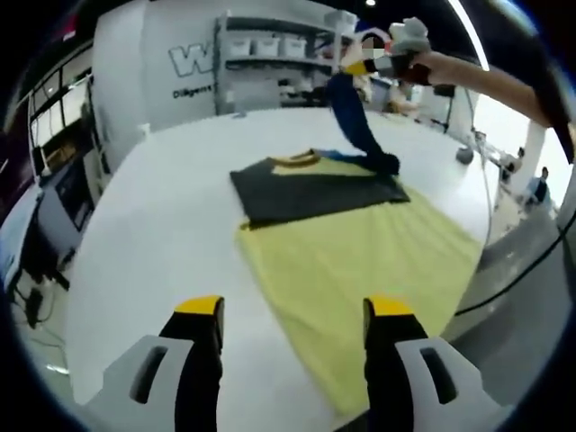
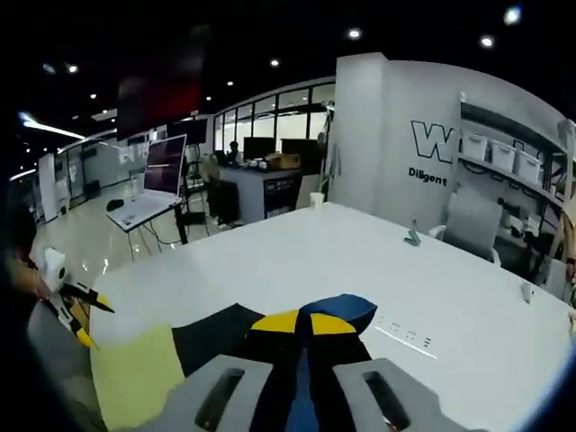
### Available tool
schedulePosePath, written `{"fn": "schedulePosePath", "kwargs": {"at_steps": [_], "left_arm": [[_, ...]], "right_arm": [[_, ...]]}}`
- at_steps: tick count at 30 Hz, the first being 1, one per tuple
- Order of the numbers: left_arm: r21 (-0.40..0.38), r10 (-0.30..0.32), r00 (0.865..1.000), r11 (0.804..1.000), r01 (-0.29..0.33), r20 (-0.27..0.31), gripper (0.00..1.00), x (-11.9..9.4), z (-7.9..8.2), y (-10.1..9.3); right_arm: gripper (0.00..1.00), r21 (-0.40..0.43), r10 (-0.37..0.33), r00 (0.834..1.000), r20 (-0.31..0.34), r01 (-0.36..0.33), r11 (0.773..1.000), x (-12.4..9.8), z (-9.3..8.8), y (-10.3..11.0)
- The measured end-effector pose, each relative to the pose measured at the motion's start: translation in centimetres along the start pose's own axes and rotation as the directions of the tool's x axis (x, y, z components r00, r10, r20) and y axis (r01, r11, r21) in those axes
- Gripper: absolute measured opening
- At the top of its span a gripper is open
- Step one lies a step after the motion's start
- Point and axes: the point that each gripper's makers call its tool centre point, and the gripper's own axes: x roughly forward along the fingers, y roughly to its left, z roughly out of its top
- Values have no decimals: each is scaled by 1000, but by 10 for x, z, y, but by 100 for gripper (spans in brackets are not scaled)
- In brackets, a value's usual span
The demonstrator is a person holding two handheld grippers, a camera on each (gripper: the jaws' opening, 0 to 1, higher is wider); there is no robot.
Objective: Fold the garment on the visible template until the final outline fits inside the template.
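Nearest the left gripper view's lens, the left gripper (image 1: pixel 294 317) hangs with its jaws apart and nothing between them, just above the near end of the yellow template (image 1: pixel 360 270). Its long axis runs away from the camera across the white table (image 1: pixel 153 234). A dark garment (image 1: pixel 315 191) lies across its far end. Beyond it, the right gripper (image 2: pixel 304 326) is clamped on a blue sleeve (image 1: pixel 355 121), lifting it upright.

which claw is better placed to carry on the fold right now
Right. The right claw is shut on the blue sleeve, lifted above the garment, so it can likely lay it over. The left claw is open, holding nothing, near the yellow template.
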Motion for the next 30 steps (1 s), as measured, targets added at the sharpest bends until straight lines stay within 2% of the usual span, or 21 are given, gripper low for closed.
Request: {"fn": "schedulePosePath", "kwargs": {"at_steps": [3,6,9,14,20,23,26,27,30], "left_arm": [[4,-5,1000,1000,6,-7,58,0,-2,-1],[9,-7,1000,1000,7,-12,58,0,-2,-2],[2,-8,1000,1000,8,-12,58,0,-4,-1],[7,-15,1000,1000,15,-25,58,0,-8,-1],[1,-18,999,1000,18,-30,57,-1,-10,-3],[-6,-22,999,1000,21,-29,57,0,-10,-4],[-5,-21,999,1000,21,-30,56,-1,-11,-3],[-2,-22,999,1000,22,-33,56,-1,-12,-3],[-7,-13,999,1000,13,-42,55,-2,-14,0]], "right_arm": [[0,-18,40,999,-23,-41,999,12,-5,23],[0,-38,68,997,-39,-69,997,20,-10,37],[0,-78,118,990,-73,-123,989,33,-21,65],[0,-88,166,980,-109,-176,981,47,-33,89],[0,-40,191,973,-130,-198,979,56,-46,103],[0,-32,194,967,-163,-202,979,70,-63,112],[0,-27,198,963,-182,-206,978,75,-71,116],[0,-32,198,957,-211,-209,977,84,-82,120],[0,-24,195,955,-225,-206,978,90,-92,126]]}}
